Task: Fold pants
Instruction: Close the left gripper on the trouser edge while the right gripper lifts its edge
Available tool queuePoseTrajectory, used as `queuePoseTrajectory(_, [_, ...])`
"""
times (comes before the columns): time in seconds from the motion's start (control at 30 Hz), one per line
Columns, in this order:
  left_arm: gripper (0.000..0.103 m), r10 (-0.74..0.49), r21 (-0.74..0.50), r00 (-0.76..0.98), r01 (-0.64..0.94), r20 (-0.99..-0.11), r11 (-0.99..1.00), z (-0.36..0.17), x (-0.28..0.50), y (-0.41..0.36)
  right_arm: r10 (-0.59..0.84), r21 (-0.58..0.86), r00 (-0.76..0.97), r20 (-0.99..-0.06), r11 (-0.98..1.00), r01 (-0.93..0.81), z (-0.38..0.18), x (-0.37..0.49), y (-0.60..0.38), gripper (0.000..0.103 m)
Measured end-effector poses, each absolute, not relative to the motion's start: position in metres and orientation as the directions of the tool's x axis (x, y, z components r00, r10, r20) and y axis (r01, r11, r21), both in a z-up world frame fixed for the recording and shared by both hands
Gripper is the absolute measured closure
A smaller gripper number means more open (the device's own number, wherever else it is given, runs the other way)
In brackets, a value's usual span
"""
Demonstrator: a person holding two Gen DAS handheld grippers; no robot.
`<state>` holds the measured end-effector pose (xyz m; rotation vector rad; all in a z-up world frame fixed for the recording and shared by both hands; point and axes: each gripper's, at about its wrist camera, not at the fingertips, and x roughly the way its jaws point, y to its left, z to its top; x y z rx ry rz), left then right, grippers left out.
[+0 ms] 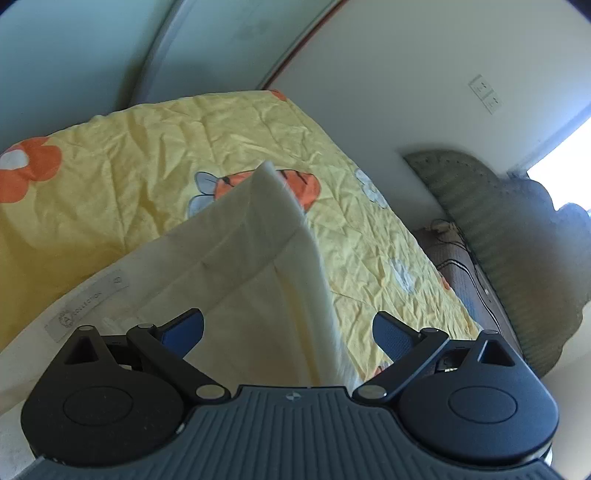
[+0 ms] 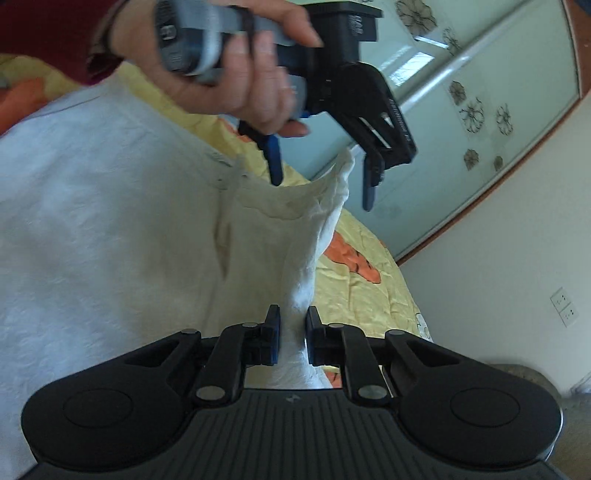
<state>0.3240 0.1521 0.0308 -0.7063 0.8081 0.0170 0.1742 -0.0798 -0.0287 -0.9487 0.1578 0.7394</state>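
Left wrist view: the left gripper [image 1: 288, 332] stands wide, its blue pads clear of the cloth. Between them rises a fold of the cream pants [image 1: 236, 266], whose lower left runs off the frame; the label [image 1: 88, 310] print is too small to read fully. Beneath lies a crumpled yellow sheet [image 1: 155, 147] with orange flowers, and right of it a green cushion [image 1: 517, 240], blurred, against a pale wall [image 1: 406, 74].

Right wrist view: the right gripper [image 2: 293, 332] is pinched narrow on a ridge of pants [image 2: 110, 240]. At upper centre, a hand [image 2: 236, 74] holds the left gripper [image 2: 321, 181], jaws apart over a raised corner. The sleeve [image 2: 55, 33] is cut off at upper left. A flowered glass panel [image 2: 480, 110] fills the upper right.
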Motion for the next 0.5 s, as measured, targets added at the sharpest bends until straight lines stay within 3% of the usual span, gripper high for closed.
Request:
queuePoseTrajectory(0.07, [0.015, -0.226, -0.568, 0.701, -0.3, -0.676, 0.767, 0.029, 0.323, 0.156, 0.506, -0.676, 0.738, -0.446, 0.351, -0.649, -0.035, 0.169, -0.081, 0.09])
queuePoseTrajectory(0.1, [0.04, -0.222, -0.566, 0.699, -0.308, -0.68, 0.764, 0.028, 0.32, 0.157, 0.507, -0.67, 0.735, -0.45, 0.351, -0.653, -0.036, 0.168, -0.082, 0.09])
queuePoseTrajectory(0.13, [0.072, -0.223, -0.56, 0.689, -0.312, -0.69, 0.767, 0.026, 0.318, 0.157, 0.502, -0.655, 0.729, -0.465, 0.359, -0.665, -0.036, 0.169, -0.082, 0.09])
queuePoseTrajectory(0.2, [0.095, -0.199, -0.509, 0.654, -0.326, -0.73, 0.797, 0.021, 0.308, 0.157, 0.5, -0.639, 0.735, -0.458, 0.39, -0.663, -0.034, 0.17, -0.085, 0.089])
queuePoseTrajectory(0.27, [0.096, -0.186, -0.498, 0.667, -0.313, -0.722, 0.809, 0.02, 0.291, 0.158, 0.494, -0.619, 0.74, -0.456, 0.421, -0.663, -0.026, 0.166, -0.089, 0.082])
queuePoseTrajectory(0.5, [0.096, -0.182, -0.462, 0.695, -0.238, -0.695, 0.854, 0.019, 0.237, 0.162, 0.376, -0.617, 0.757, -0.535, 0.438, -0.654, 0.006, 0.176, -0.159, 0.081])
